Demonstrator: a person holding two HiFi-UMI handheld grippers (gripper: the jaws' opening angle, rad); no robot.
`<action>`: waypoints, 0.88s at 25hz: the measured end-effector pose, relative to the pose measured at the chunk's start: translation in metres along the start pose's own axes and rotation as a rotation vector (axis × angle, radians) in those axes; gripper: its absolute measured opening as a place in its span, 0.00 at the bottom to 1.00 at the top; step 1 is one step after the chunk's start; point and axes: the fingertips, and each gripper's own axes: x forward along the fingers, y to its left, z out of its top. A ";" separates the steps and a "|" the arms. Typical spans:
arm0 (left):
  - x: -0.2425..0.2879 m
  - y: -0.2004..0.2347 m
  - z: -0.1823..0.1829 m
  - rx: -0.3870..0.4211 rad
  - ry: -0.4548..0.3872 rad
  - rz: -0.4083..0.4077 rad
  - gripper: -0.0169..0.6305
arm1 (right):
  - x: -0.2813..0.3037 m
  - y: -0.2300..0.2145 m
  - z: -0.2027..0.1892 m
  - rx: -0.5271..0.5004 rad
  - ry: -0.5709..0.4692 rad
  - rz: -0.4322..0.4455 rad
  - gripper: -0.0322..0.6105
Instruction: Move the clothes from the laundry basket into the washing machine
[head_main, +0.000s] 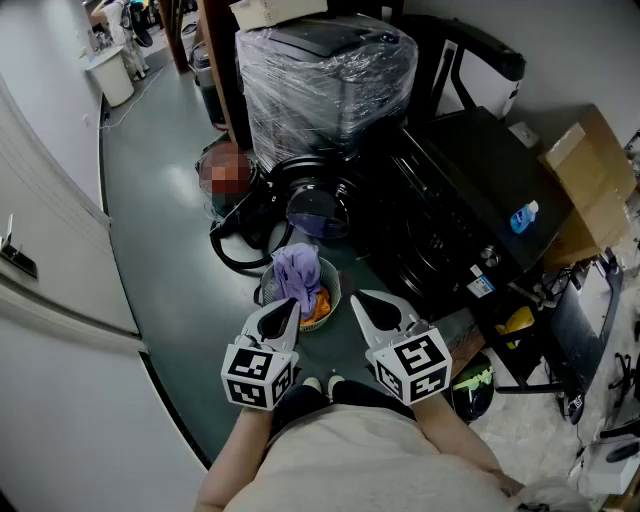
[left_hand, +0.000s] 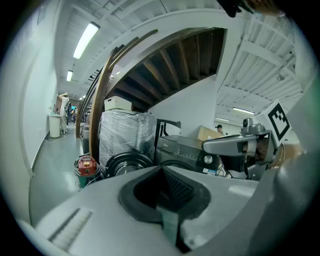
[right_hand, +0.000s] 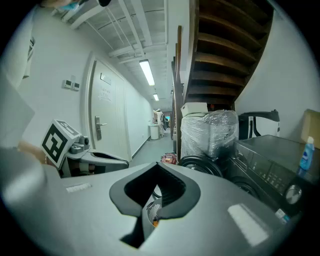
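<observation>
Grippers: left gripper (head_main: 283, 310) and right gripper (head_main: 364, 303) are both clenched on nothing, side by side just short of the basket.
Basket: grey round mesh laundry basket (head_main: 334, 288) sits on the green floor (head_main: 170, 250), holding a lilac cloth (head_main: 297, 270) and an orange cloth (head_main: 319, 303).
Washer: black front-loading washing machine (head_main: 470, 190) stands beyond, and its round door (head_main: 320, 212) seems to be swung open.
Progress: apparently at the start, with all the visible clothes left to move.

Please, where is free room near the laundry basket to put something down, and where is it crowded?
Free: the grey floor between the white wall and the laundry basket. Also the washing machine's top, beside the cardboard box. Crowded: around the round washer door, where a black hose lies beside the basket.
</observation>
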 end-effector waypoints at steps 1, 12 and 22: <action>0.000 0.000 -0.002 -0.002 0.005 0.003 0.03 | 0.000 -0.001 -0.001 0.004 0.003 -0.002 0.09; 0.003 -0.012 -0.006 -0.016 0.004 0.001 0.03 | -0.010 -0.011 -0.013 0.058 0.000 0.028 0.09; 0.002 -0.023 -0.029 -0.032 0.048 0.029 0.03 | -0.017 -0.013 -0.027 0.102 -0.015 0.091 0.09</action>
